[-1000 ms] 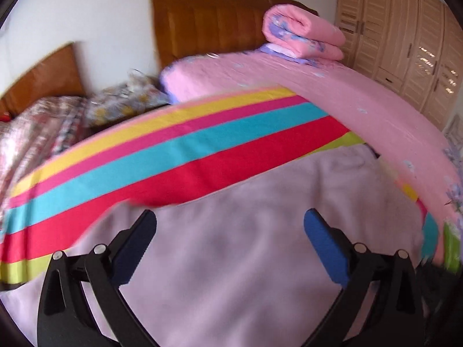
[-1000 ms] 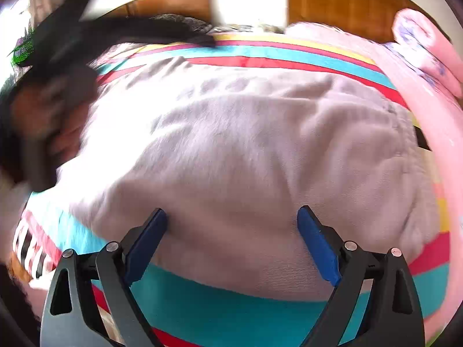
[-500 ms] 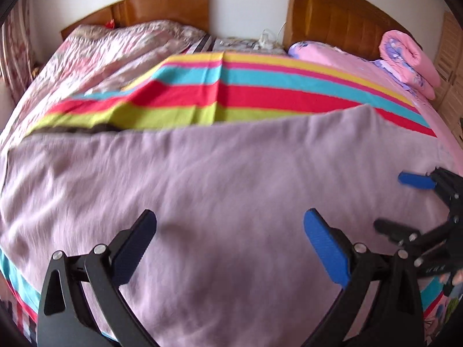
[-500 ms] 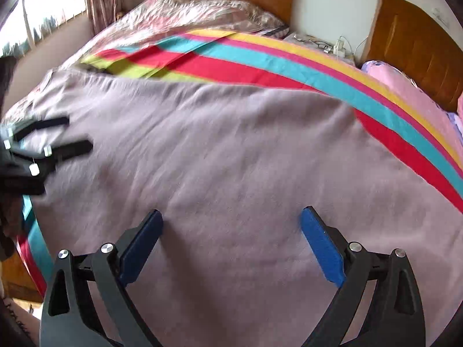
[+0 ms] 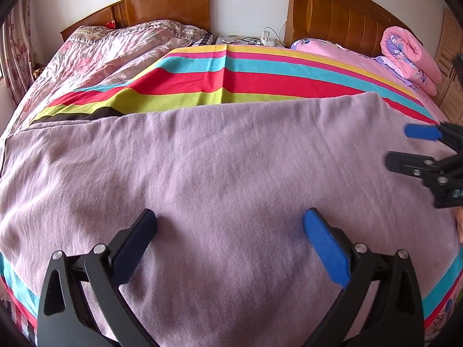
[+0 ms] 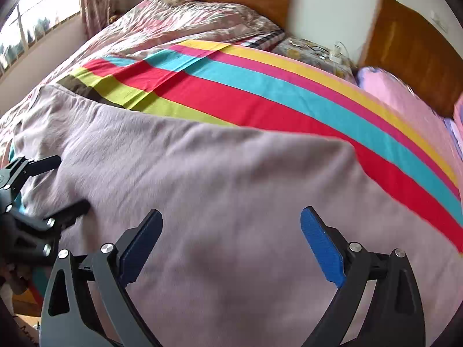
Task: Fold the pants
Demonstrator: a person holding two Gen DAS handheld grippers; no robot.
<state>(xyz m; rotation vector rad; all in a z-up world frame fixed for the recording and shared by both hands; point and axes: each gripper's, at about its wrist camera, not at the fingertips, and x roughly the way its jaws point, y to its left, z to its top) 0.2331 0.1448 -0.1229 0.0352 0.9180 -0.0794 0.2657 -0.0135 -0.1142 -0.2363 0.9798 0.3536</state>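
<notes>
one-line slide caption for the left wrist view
Open left gripper above lilac pants spread on a striped sheet, open right gripper at frame edge.

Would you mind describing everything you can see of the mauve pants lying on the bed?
The pants are a pale mauve, soft, fleecy-looking fabric, spread flat and wide across the striped sheet, with light wrinkles and a straight far edge. No waistband or leg split can be made out. The left hand-held gripper and the right hand-held gripper are both open over the fabric, gripping nothing; contact cannot be judged.
</notes>
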